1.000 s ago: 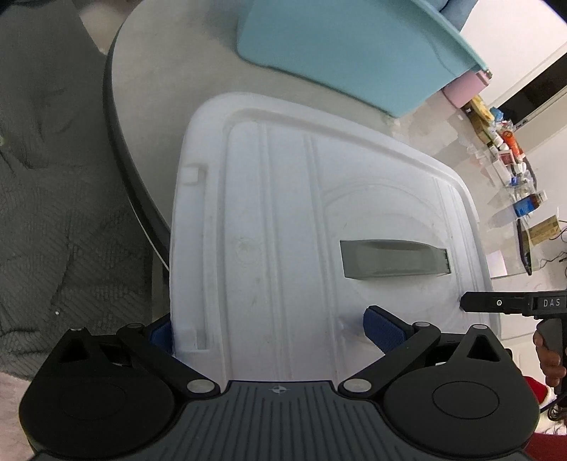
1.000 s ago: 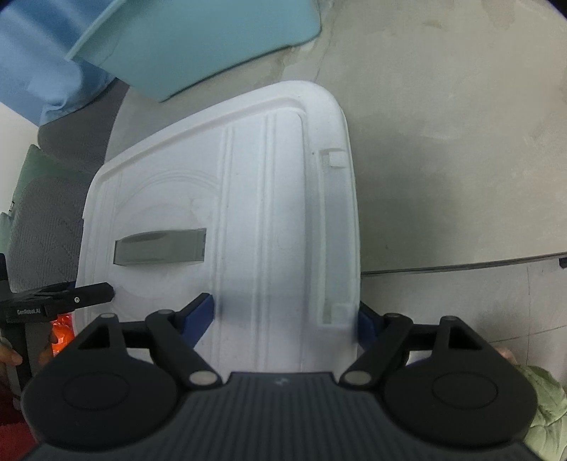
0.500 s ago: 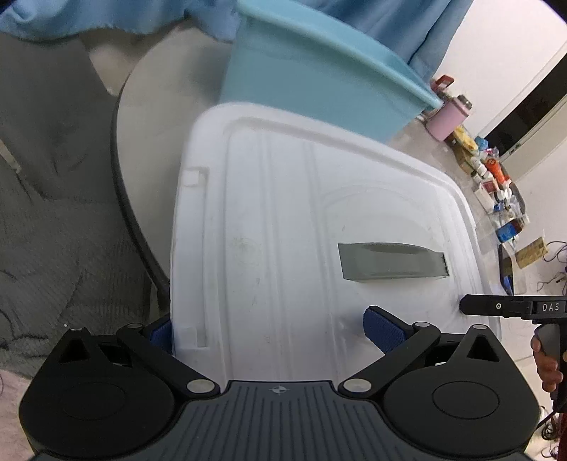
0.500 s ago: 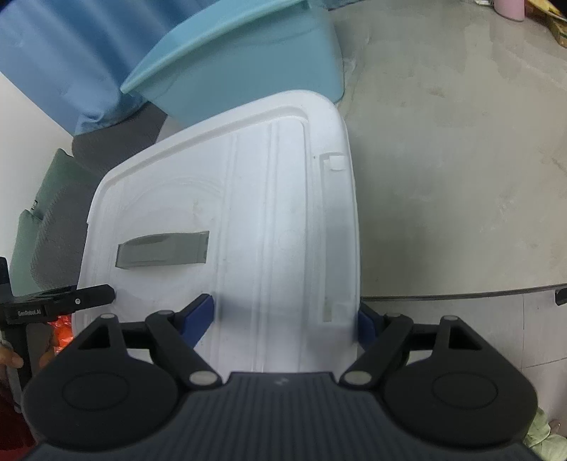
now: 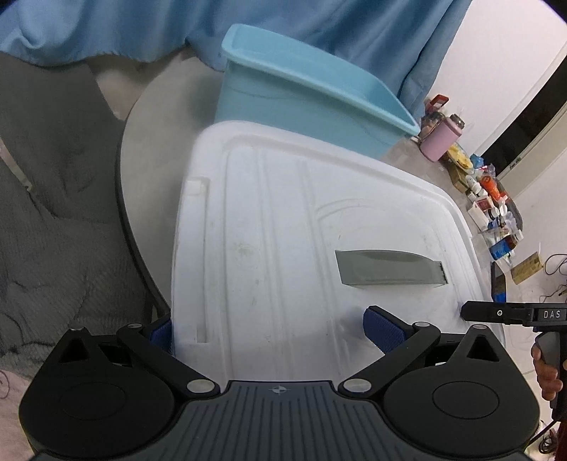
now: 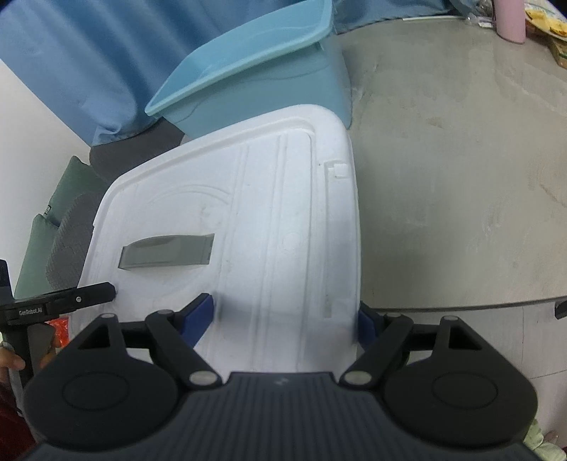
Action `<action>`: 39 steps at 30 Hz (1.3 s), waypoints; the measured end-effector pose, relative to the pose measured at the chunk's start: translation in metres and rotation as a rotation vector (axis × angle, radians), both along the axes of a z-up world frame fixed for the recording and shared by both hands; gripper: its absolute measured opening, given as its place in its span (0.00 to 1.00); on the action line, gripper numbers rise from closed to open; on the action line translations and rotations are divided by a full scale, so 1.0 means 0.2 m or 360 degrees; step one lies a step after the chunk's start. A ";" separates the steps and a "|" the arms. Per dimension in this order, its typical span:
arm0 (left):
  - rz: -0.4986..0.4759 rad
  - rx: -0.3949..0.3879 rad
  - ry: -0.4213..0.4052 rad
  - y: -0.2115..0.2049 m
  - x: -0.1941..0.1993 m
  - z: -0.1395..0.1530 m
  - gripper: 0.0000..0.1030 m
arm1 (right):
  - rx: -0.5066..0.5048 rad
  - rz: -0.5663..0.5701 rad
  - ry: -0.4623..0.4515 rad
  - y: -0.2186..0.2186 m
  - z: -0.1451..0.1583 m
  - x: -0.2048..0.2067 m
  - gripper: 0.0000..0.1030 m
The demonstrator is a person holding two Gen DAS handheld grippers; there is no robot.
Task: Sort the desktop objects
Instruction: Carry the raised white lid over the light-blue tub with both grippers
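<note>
A large white plastic lid point(image 5: 283, 241) with a grey handle recess point(image 5: 389, 267) is held up between both grippers, in front of an open light-blue bin point(image 5: 301, 103). My left gripper point(image 5: 273, 329) is shut on the lid's left near edge, one blue pad under the rim, one on top. My right gripper point(image 6: 287, 315) is shut on the lid point(image 6: 248, 230) at its right near edge the same way. The bin point(image 6: 265, 71) stands on the grey table point(image 6: 460, 177) just beyond the lid's far edge.
A pink bottle point(image 5: 443, 138) and a cluster of small bottles and boxes point(image 5: 489, 202) sit at the table's far right. A blue curtain point(image 5: 319, 32) hangs behind. A grey chair point(image 5: 53, 212) is left of the table.
Both grippers have raised and tilted the lid; the views have swung up so the bin's open top and the curtain now show. The grip on the lid is unchanged.
</note>
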State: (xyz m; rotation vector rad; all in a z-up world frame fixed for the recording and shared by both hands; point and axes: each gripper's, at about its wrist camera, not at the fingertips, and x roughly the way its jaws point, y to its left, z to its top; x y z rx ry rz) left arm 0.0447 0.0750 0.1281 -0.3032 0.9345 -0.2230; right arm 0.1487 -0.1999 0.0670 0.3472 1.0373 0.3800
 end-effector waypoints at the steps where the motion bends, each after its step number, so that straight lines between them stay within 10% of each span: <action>1: 0.0000 0.0000 -0.0005 0.00 0.01 0.02 1.00 | 0.0000 -0.0001 -0.0009 0.01 0.01 0.00 0.79; 39: -0.0089 0.0038 -0.0163 0.23 0.81 0.44 1.00 | 0.0018 -0.0121 -0.0234 0.12 0.36 0.58 0.79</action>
